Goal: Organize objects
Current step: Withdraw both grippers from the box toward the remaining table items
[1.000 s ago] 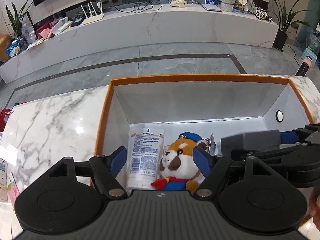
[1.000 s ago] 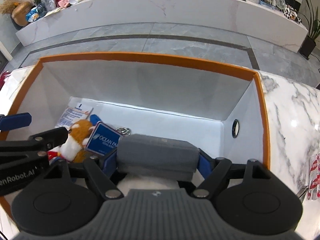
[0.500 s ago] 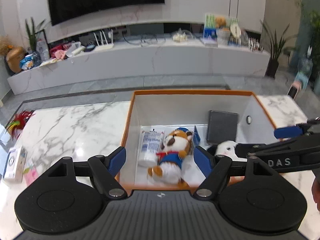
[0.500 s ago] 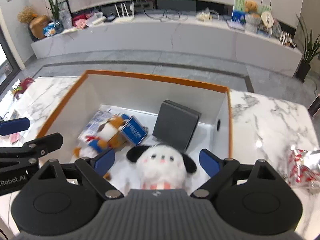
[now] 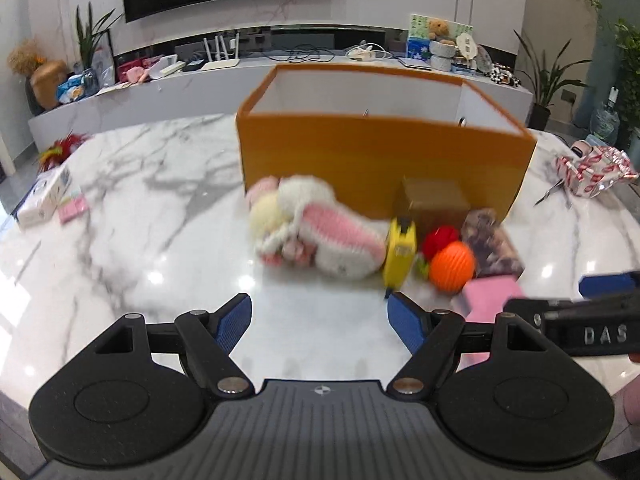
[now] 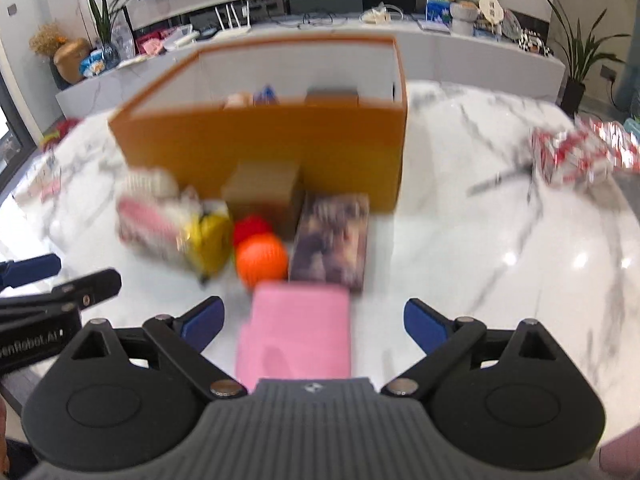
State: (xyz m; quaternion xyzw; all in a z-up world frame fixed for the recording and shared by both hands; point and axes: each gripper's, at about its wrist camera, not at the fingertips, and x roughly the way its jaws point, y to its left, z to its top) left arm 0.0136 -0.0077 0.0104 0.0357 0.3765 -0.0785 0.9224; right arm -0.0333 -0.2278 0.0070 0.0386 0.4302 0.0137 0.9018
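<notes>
Marble table [image 5: 120, 216]; "DAS" on right gripper [image 5: 604, 334].

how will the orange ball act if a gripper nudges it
The orange ball looks round, so it would likely roll. It sits close beside the yellow toy and the dark box, which may stop it. Its ribbed surface might help grip.

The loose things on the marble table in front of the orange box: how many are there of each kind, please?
Soft toys: 1, white and pink plush rabbit
Balls: 2, orange ribbed ball, red ball
Boxes: 4, yellow box, brown cardboard box, dark printed box, pink box
Total: 7
</notes>
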